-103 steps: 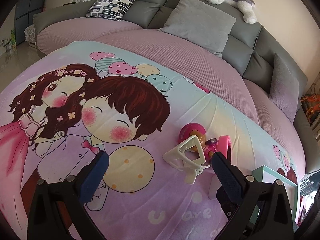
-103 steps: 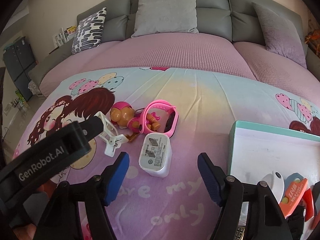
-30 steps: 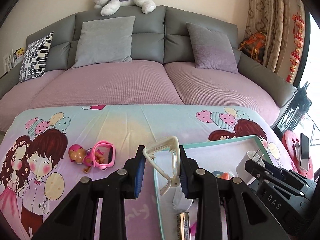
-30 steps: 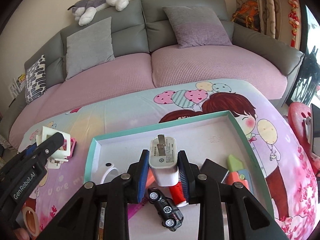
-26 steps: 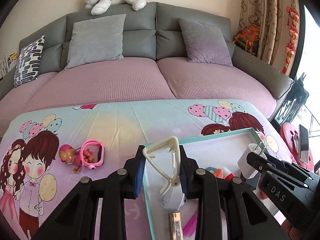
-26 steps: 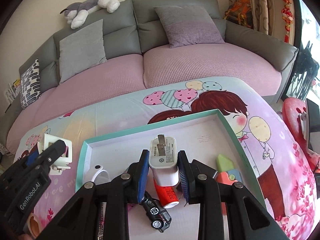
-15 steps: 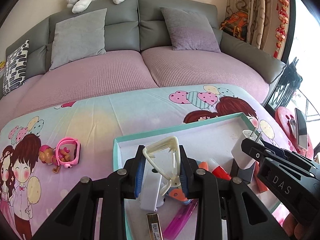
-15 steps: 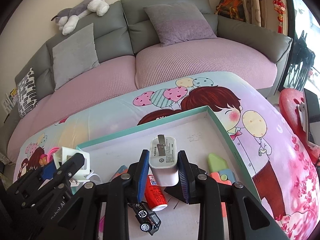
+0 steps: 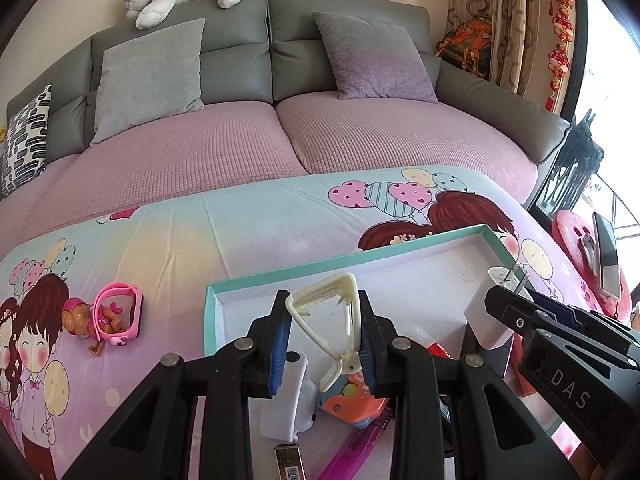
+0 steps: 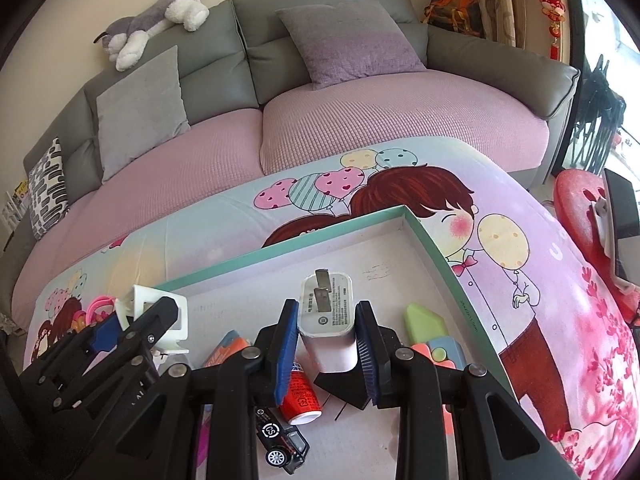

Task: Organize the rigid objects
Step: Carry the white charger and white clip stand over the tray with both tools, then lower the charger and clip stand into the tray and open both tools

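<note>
My left gripper is shut on a cream plastic clip and holds it over the left part of the teal-rimmed white box. My right gripper is shut on a white charger plug with its prongs up, held over the middle of the same box. The right gripper with the plug also shows in the left wrist view. The left gripper with the clip shows in the right wrist view. A pink watch and a small toy figure lie on the blanket left of the box.
The box holds a red can, a black toy car, a green block, an orange toy and a white device. A sofa with cushions stands behind. A red stool stands at the right.
Both grippers, shut on the clip and the plug, have moved rightward and further over the box. The pink watch has slid left in the left wrist view.
</note>
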The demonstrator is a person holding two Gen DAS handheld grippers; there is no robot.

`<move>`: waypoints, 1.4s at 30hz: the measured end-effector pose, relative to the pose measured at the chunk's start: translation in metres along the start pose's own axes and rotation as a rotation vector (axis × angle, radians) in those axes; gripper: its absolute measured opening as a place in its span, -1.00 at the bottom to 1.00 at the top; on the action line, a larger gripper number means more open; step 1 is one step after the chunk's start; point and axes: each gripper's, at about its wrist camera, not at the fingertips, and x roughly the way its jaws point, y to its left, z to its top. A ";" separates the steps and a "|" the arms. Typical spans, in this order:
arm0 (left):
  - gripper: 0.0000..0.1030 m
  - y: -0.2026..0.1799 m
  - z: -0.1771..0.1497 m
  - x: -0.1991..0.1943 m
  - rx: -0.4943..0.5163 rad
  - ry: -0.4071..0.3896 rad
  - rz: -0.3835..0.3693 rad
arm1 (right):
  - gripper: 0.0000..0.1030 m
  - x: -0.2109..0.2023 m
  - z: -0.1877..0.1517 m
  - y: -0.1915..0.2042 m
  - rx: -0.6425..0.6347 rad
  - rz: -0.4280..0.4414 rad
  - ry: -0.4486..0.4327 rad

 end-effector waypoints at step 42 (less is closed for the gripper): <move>0.33 0.059 -0.003 -0.024 -0.167 0.001 0.119 | 0.16 -0.001 0.001 0.014 -0.050 -0.001 -0.015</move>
